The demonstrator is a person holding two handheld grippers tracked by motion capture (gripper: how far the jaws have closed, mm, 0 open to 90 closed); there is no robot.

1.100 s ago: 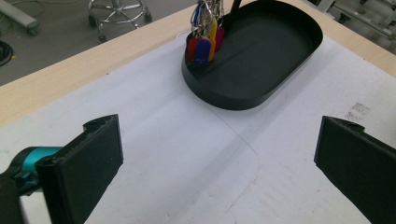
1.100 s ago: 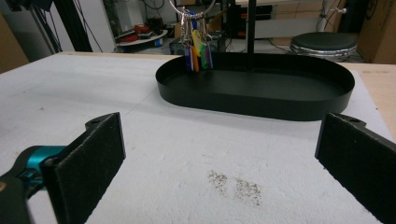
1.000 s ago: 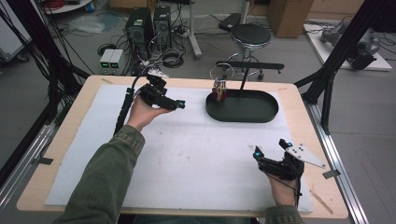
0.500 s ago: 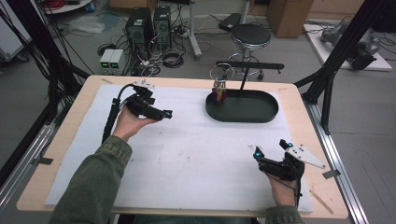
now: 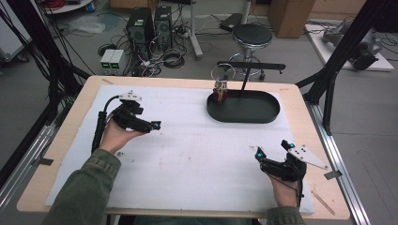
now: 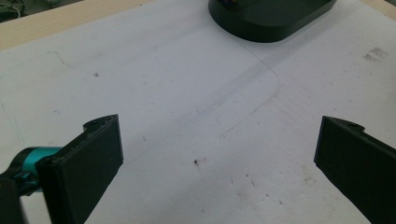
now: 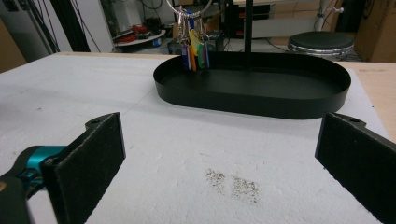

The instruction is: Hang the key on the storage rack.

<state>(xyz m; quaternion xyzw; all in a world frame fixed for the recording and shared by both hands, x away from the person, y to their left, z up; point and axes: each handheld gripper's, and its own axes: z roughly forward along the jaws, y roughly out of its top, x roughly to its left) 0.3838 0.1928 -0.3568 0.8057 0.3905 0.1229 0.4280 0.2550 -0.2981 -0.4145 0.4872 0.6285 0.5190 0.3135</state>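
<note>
Two grippers, jaws apart | our left gripper (image 5: 151,125) empty, black tray (image 5: 244,115) well ahead | our right gripper (image 5: 272,155) empty, key ring (image 7: 192,49) hanging beyond it

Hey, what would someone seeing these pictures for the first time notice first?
Probably the black oval tray at the far right of the white mat, with a bunch of coloured key tags hanging on a ring over its left end. Next, the left gripper and right gripper, both open and empty.

A round stool (image 5: 252,34) stands beyond the table (image 5: 70,140) — computer towers (image 5: 149,21) and cables on the floor.
</note>
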